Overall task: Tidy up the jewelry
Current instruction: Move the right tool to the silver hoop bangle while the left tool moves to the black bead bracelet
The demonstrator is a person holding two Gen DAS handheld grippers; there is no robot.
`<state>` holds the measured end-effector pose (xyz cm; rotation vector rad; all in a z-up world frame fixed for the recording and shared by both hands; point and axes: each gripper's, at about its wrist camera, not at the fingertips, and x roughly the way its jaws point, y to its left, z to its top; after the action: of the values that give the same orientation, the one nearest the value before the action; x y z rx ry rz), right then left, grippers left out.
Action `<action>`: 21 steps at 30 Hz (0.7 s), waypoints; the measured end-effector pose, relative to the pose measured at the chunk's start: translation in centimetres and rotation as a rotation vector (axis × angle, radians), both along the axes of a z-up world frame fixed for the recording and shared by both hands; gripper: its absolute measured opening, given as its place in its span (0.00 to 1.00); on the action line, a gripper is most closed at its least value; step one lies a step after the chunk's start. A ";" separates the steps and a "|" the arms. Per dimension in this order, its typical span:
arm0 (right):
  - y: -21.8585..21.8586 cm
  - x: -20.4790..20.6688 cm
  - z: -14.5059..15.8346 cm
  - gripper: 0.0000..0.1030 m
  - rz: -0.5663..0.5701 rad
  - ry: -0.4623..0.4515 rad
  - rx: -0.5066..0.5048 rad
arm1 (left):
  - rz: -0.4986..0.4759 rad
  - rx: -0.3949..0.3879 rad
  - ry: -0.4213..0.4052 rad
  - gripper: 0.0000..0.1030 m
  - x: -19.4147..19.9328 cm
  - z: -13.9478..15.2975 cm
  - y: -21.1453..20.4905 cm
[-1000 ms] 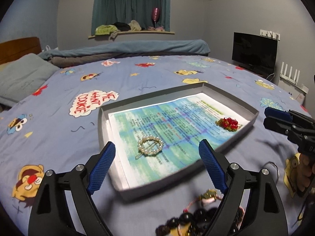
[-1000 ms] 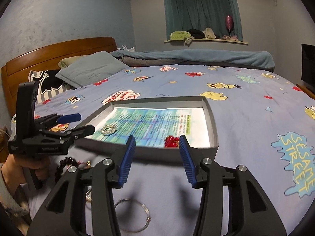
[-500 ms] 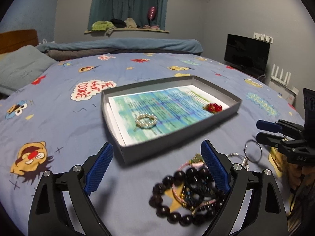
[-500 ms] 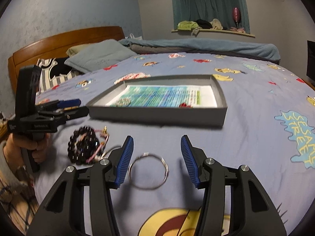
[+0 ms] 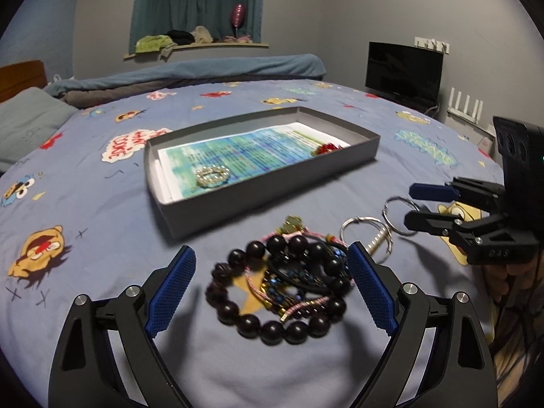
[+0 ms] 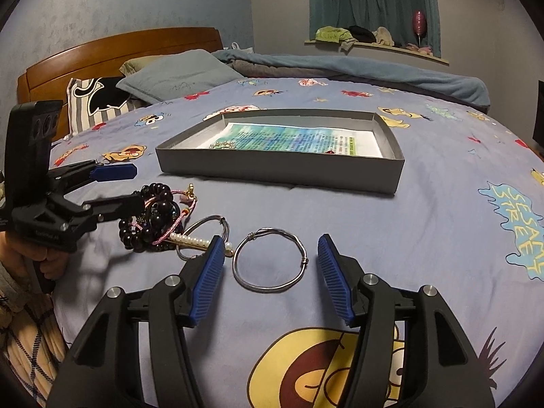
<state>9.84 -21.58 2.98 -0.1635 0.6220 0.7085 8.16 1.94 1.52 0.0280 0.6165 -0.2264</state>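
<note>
A grey tray (image 5: 268, 200) (image 6: 278, 173) lined with printed paper lies on the bed. It holds a pearl hair clip (image 5: 212, 175) and a red bead piece (image 5: 326, 149). My left gripper (image 5: 272, 287) is open, its jaws either side of a pile of dark bead bracelets (image 5: 282, 289) (image 6: 149, 217) with pink cords. My right gripper (image 6: 270, 268) is open, its jaws either side of a thin silver bangle (image 6: 270, 260). A second silver ring with a pearl pin (image 6: 200, 241) lies to its left.
The bed has a blue cartoon-print sheet (image 5: 85, 204). Pillows (image 6: 176, 74) and a wooden headboard (image 6: 119, 51) are at the far left. A folded blanket (image 5: 204, 71) lies along the far side. A TV (image 5: 403, 68) stands by the right wall.
Both grippers have pulled back from the tray toward me and lowered. The bead pile now sits between the left jaws, and the silver bangle between the right jaws.
</note>
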 end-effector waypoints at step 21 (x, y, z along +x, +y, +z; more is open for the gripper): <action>0.2 0.1 -0.4 0.47 0.002 0.016 -0.022 | -0.010 -0.008 0.038 0.88 0.2 -0.8 -0.4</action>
<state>9.92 -21.39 2.56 -0.1788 0.6455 0.7061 8.39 1.55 0.73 0.0189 0.6528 -0.2396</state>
